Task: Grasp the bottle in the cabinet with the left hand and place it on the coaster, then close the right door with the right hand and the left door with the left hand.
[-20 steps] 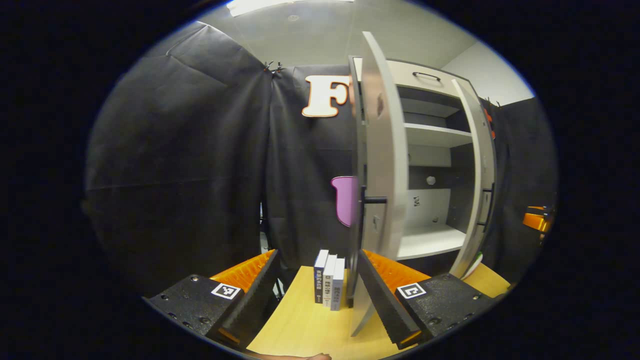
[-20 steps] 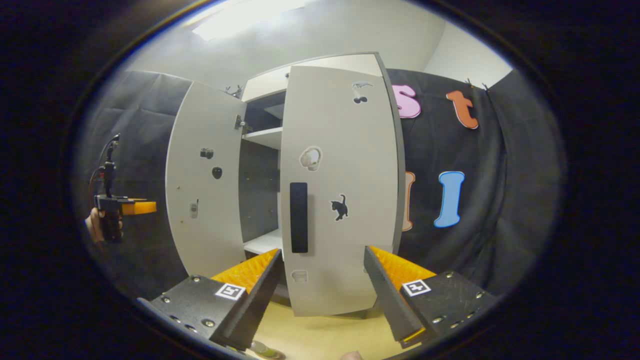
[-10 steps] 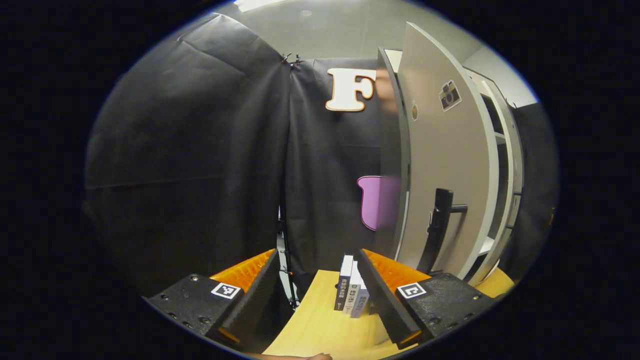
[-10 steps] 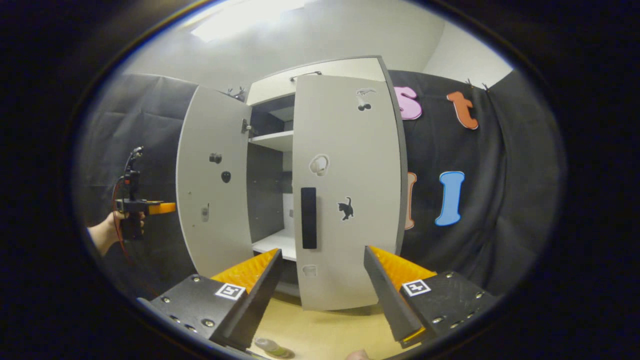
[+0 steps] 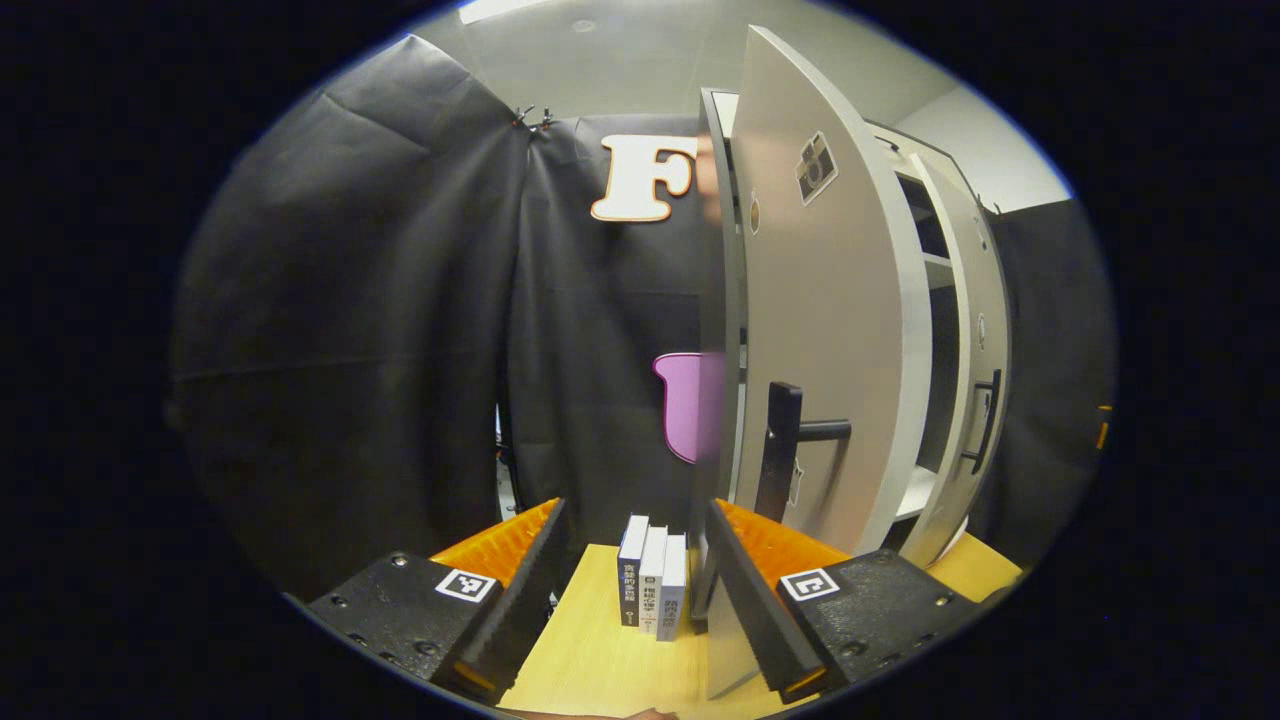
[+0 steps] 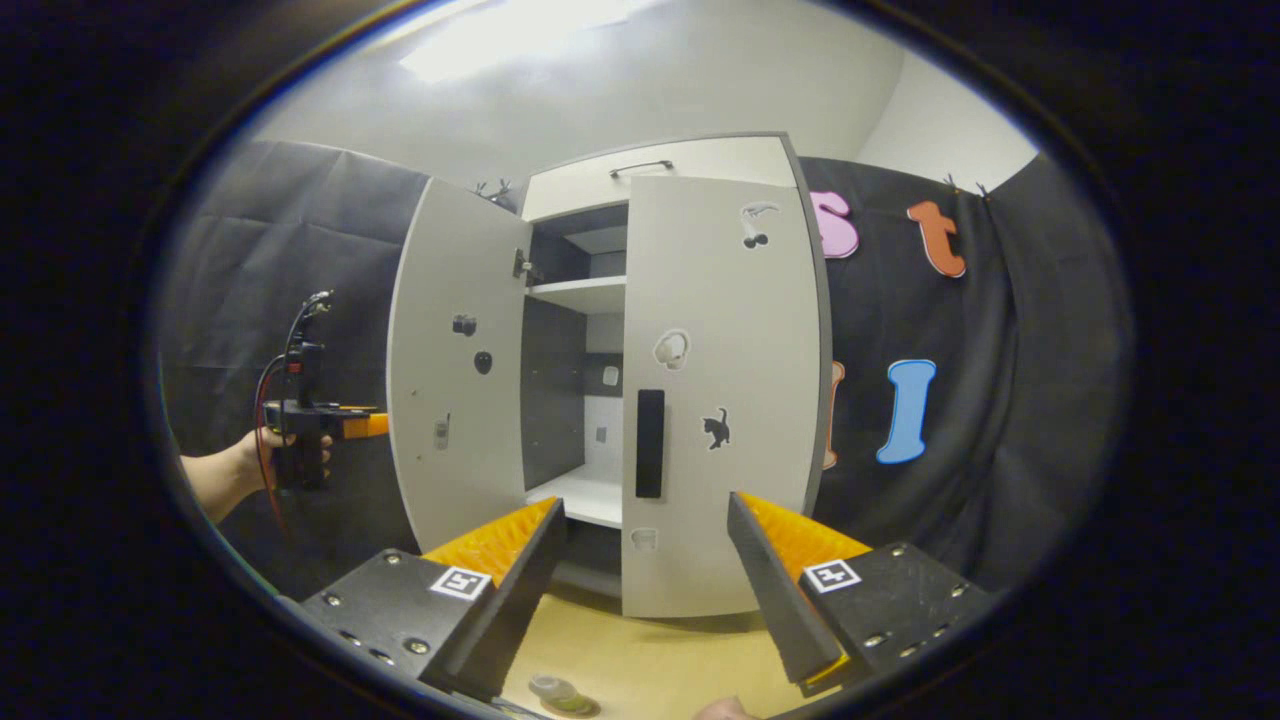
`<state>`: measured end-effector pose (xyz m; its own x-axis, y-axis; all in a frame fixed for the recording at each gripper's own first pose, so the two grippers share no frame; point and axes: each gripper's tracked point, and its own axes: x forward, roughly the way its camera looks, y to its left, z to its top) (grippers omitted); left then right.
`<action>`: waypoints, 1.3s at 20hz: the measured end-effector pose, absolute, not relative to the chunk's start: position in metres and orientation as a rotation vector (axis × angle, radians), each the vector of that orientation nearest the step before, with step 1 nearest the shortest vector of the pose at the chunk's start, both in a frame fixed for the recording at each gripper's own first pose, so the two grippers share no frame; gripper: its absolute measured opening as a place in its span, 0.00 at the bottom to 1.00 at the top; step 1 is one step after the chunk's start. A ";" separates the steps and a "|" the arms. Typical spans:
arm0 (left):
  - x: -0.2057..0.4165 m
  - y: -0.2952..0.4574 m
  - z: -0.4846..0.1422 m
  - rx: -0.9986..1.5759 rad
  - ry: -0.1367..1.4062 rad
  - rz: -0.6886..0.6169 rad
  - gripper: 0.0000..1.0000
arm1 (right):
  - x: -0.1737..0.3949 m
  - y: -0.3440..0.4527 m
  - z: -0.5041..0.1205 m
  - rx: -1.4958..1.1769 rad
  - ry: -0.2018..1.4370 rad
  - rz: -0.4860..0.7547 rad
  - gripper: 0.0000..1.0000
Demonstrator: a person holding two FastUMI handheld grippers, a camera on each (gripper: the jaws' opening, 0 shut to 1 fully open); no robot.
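Pale grey laminate covers the tall two-door cabinet (image 6: 660, 170) at the centre of the right gripper view. Its right door (image 6: 725, 400), carrying a black bar handle (image 6: 650, 443) and small stickers, sits flat against the cabinet front. The left door (image 6: 455, 370) stands swung out at the centre left, baring white shelves (image 6: 585, 293).

Right gripper (image 6: 640, 585), orange and black, fills the bottom of that frame with its jaws spread wide and nothing between them, in front of the right door without touching it. At the bottom edge, just left of centre, a small clear bottle (image 6: 560, 693) rests on the light wooden table (image 6: 640, 660); its base is cut off by the frame, so what it stands on cannot be told.

At the left edge a hand (image 6: 255, 465) holds the left gripper (image 6: 375, 427), its tip near the outer edge of the left door. In the left gripper view the left gripper's own jaws (image 5: 630, 590) are likewise released, the left door (image 5: 830, 330) rising to their right. Three upright books (image 5: 653, 583) stand between the fingers, farther back on the table (image 5: 600, 670).
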<state>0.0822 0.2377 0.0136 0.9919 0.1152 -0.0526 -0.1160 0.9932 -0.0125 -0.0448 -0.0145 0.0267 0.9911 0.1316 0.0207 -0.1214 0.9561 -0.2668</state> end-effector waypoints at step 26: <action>0.085 0.156 0.017 -0.054 0.072 0.009 0.86 | -0.061 -0.049 0.052 -0.254 -0.076 -0.063 0.98</action>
